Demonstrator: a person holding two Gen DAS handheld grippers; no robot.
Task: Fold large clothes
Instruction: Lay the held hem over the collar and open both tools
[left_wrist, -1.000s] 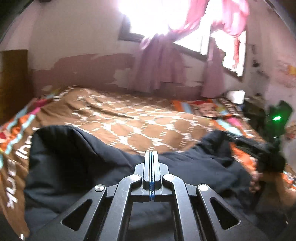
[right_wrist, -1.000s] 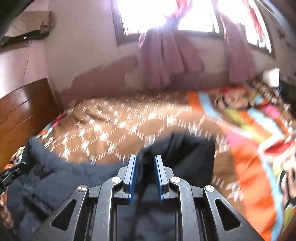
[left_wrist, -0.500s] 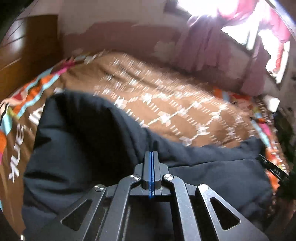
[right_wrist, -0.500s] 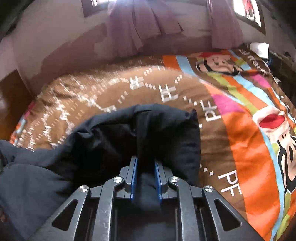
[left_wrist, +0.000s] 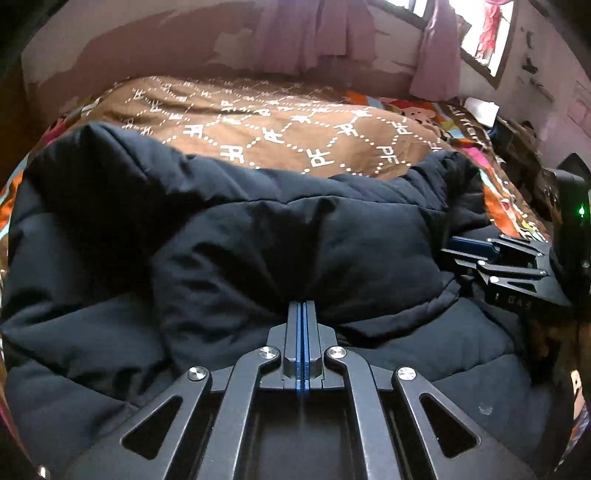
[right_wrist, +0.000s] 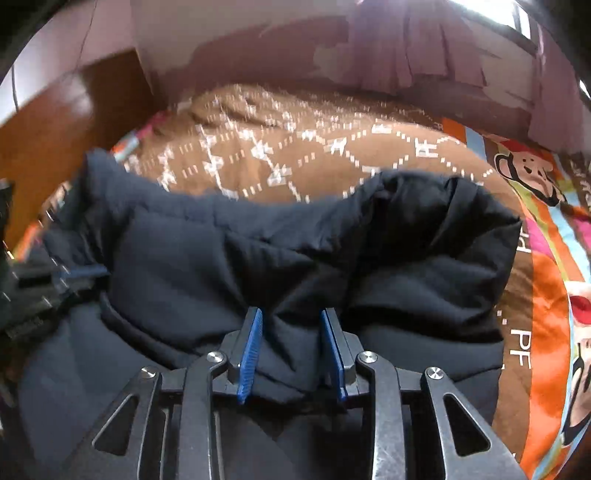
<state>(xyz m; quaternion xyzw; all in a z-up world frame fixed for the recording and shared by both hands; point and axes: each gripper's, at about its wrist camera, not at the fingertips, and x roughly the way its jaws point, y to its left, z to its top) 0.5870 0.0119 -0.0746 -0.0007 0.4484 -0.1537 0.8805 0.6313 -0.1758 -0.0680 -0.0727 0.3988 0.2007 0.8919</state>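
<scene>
Honestly, my big navy quilted puffer jacket (left_wrist: 229, 236), filling the lower two-thirds of both frames on the brown patterned bedspread (left_wrist: 280, 125), could puff up and undo its fold, since my right gripper (right_wrist: 291, 347) is opening around a bunched ridge while my left gripper (left_wrist: 303, 314) pinches fabric shut.

Dark navy puffer jacket (left_wrist: 229, 236) lies bunched, folded on the bed.

A puffy jacket (left_wrist: 229, 236) lies on a bed (left_wrist: 280, 125), with curtains (left_wrist: 317, 33) on the wall behind the bed.
</scene>
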